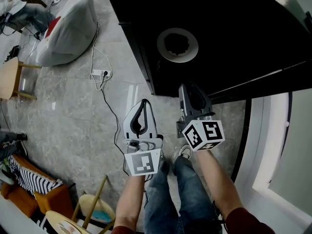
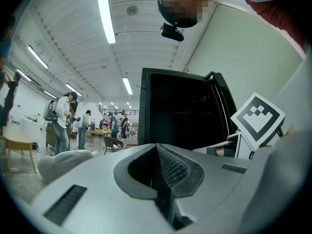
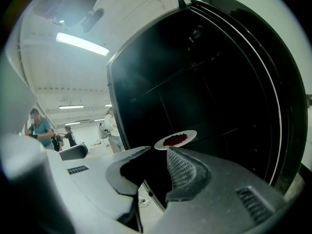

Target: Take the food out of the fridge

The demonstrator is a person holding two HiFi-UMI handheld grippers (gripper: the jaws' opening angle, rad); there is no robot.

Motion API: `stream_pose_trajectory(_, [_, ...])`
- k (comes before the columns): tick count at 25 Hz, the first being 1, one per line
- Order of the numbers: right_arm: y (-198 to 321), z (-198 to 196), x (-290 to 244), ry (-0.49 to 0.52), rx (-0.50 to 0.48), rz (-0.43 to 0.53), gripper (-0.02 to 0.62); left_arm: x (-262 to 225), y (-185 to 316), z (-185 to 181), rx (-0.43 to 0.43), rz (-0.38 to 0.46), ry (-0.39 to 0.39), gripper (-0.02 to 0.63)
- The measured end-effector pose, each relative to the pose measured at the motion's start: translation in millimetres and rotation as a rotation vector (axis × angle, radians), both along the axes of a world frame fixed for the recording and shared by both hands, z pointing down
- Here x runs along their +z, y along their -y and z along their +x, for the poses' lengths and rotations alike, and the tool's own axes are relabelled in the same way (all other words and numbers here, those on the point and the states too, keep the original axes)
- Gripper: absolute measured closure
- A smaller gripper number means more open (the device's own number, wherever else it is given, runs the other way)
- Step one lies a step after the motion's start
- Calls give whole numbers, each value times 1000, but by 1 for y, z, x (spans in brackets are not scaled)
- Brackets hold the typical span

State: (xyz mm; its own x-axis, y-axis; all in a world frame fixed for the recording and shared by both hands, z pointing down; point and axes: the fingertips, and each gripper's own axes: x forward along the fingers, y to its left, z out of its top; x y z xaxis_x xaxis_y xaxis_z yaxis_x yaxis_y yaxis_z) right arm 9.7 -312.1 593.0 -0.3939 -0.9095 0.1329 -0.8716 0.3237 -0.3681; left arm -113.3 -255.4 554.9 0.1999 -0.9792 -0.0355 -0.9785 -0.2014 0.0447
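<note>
A white plate (image 1: 178, 45) with dark red food on it sits on a shelf inside the open black fridge (image 1: 234, 28). My right gripper (image 1: 188, 87) is at the fridge's front edge, just below the plate, with its jaws a little apart and nothing between them. In the right gripper view the plate (image 3: 175, 140) lies just beyond the right gripper (image 3: 157, 150). My left gripper (image 1: 145, 102) hangs over the floor to the left of the fridge, shut and empty. The left gripper (image 2: 156, 147) points at the dark fridge (image 2: 180, 111) in its own view.
A grey beanbag (image 1: 68, 28) lies at the back left. A white power strip (image 1: 100, 73) and its cable trail across the tiled floor. A wooden stool (image 1: 9, 77) stands at left. The white fridge door (image 1: 273, 145) stands open at right. People (image 2: 61, 121) stand far off.
</note>
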Motion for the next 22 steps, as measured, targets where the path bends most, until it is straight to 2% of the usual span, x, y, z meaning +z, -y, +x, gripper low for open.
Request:
stream_pose_trajectory(4, [4,0,7,62,7,-38,508,2,1,2,4,-3,3,594])
stream_pose_trajectory(11, [17,4,16,259,44,-128,508,3,5,1,3,-1,11,594])
stream_pose_trajectory(22, [30,12,26,492,80,-217,508,3,9,5,3,-1,18,594])
